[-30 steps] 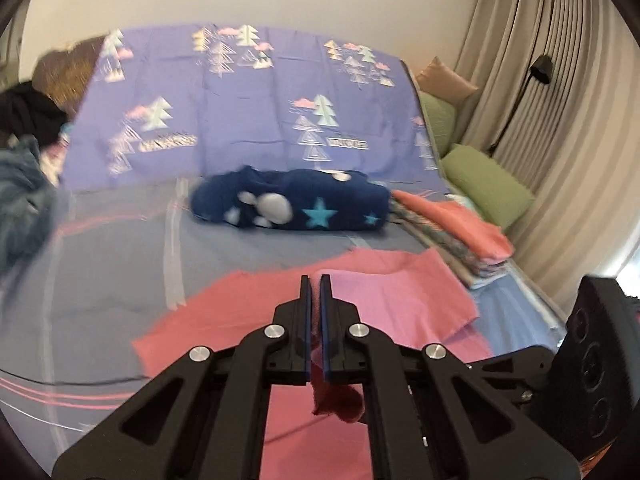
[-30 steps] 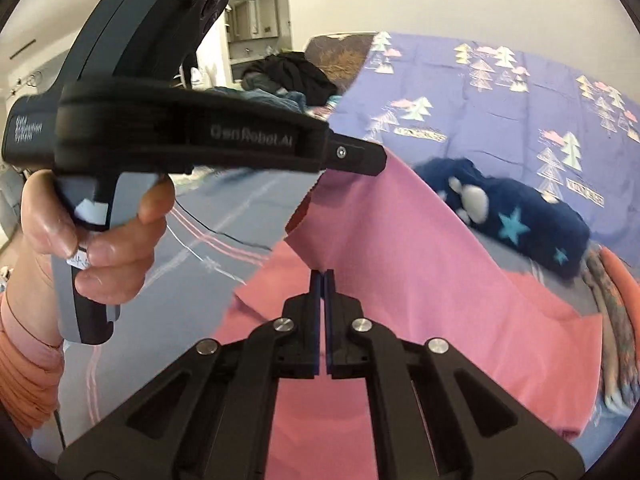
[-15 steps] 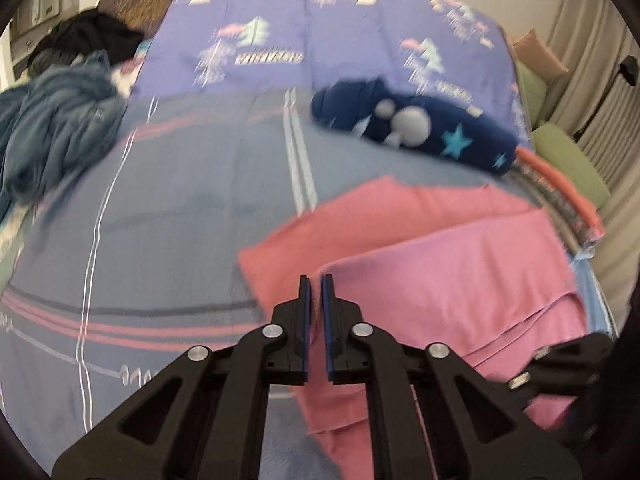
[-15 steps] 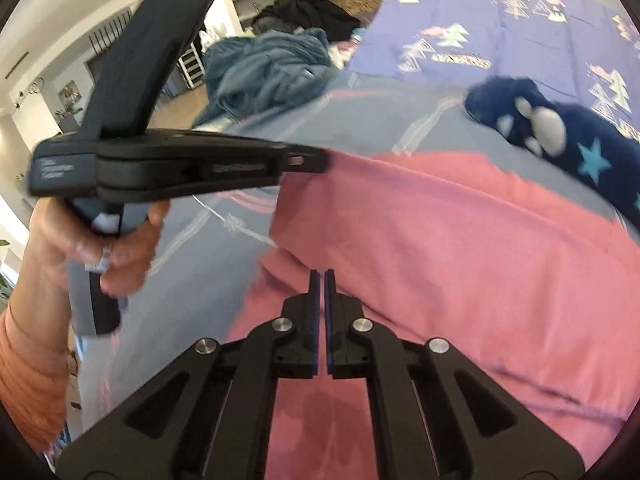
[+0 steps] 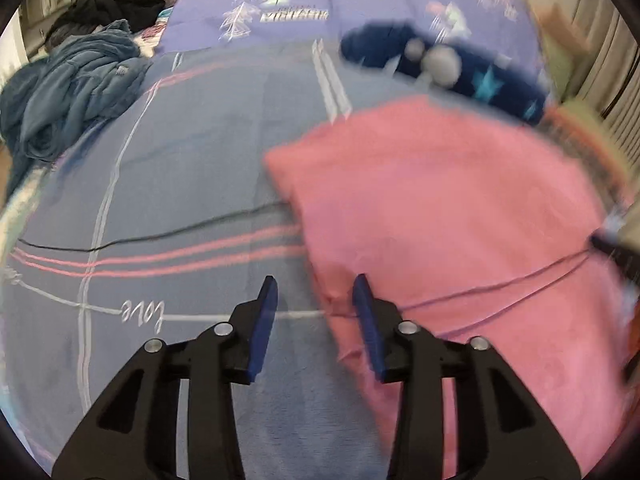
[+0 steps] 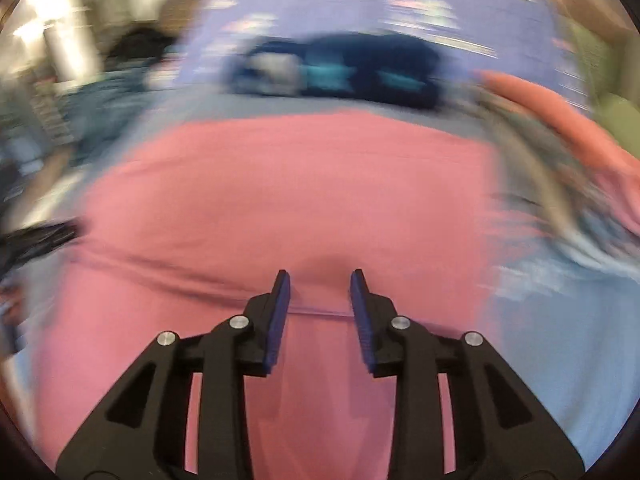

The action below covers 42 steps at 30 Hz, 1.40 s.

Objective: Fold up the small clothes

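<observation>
Pink cloth (image 5: 440,208) lies flat, long axis across. Left gripper (image 5: 316,296) just opened off its left edge; right gripper (image 6: 320,286) just opened over its middle, nothing pinched.

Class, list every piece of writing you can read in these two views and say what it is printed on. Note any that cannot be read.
"love" – pale script, seen upside down, on the grey-blue bedsheet.
Block lettering beside the tree print on the purple cover – too blurred to read.
Right wrist view – too smeared; nothing legible.
</observation>
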Tool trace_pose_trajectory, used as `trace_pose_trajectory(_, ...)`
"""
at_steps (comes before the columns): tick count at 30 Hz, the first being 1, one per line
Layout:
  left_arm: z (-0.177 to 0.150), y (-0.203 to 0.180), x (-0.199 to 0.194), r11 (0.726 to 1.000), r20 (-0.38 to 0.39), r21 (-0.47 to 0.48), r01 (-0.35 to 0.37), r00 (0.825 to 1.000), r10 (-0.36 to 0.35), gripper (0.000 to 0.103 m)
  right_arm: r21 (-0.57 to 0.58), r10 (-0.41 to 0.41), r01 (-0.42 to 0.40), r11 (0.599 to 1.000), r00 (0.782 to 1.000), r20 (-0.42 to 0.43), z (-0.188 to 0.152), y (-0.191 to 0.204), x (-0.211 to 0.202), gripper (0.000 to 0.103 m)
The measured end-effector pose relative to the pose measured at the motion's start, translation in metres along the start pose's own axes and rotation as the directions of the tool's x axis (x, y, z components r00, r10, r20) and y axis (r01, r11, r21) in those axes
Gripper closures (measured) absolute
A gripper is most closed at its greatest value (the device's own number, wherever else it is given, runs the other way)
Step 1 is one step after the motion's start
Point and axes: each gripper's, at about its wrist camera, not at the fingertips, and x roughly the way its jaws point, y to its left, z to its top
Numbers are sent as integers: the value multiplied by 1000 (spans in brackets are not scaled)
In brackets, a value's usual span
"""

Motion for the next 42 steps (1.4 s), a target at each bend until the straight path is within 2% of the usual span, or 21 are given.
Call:
trace_pose_trajectory(1,-3,1,-4,1000,31,-6,-12,999,12,54,48,-32,32,998,999,2,-4,-20,1,74)
trace_pose_trajectory(5,-6,1,-19,999,48,-34,-5,999,6,54,154,12,-11,988,1000,-4,-9,-54,-12,79)
trace_pose_trajectory(6,-6,0,-24,1000,60,-29,1,998,1,54,178,47,-47,983,999,5,-9,-59,-17,79)
trace_pose_trajectory(8,-5,-5,-35,1000,92,-8,12,996,-11,53,200,93,-95,975,995,20,-7,-65,-23,73)
trace_pose_trajectory(10,-1,-7,-41,1000,116,5,15,993,-16,43,216,98,-102,971,995,33,-2,-71,-27,54)
trace_pose_trajectory(11,4,-8,-41,1000,122,2,10,992,-10,41,227,105,-110,968,994,34,1,-75,-27,50)
trace_pose_trajectory(15,18,7,-22,994,104,-83,65,993,-56,38,306,177,-176,936,984,25,22,-98,-8,45)
trace_pose_trajectory(18,28,26,5,972,74,-197,125,991,-112,38,359,218,-214,909,976,30,37,-107,11,43)
trace_pose_trajectory(22,43,43,39,919,78,-302,252,968,-240,38,274,150,-148,950,989,14,60,-92,31,30)
trace_pose_trajectory(23,46,44,45,909,82,-319,267,964,-255,38,249,142,-139,958,990,6,64,-88,36,30)
trace_pose_trajectory(26,53,41,55,903,116,-314,293,956,-270,39,206,123,-120,971,992,-3,75,-80,51,31)
trace_pose_trajectory(27,54,40,56,902,126,-308,302,953,-276,50,203,121,-118,972,993,-1,77,-79,53,39)
trace_pose_trajectory(28,56,37,56,904,140,-294,312,949,-282,70,200,119,-116,973,993,-1,79,-79,55,64)
trace_pose_trajectory(30,60,32,55,903,155,-271,334,941,-301,94,175,73,-70,982,997,-7,81,-77,55,94)
trace_pose_trajectory(31,62,27,51,905,168,-255,341,937,-306,95,168,78,-78,983,997,7,82,-76,52,94)
trace_pose_trajectory(34,67,9,33,947,202,-161,278,948,-244,95,147,45,-54,988,997,65,85,-73,33,95)
trace_pose_trajectory(36,72,1,23,961,222,-123,246,951,-215,95,140,20,-32,990,996,84,86,-72,23,94)
trace_pose_trajectory(38,78,-5,22,985,184,-91,148,974,-130,94,116,-27,23,993,999,31,87,-70,28,89)
trace_pose_trajectory(40,80,3,27,991,131,-103,84,989,-71,81,71,-64,69,995,996,-65,86,-67,42,76)
trace_pose_trajectory(41,80,7,27,992,126,-114,53,991,-39,76,60,-77,82,995,994,-71,85,-67,44,72)
trace_pose_trajectory(42,81,11,24,992,143,-123,21,990,-3,66,52,-80,83,995,995,-57,85,-67,42,62)
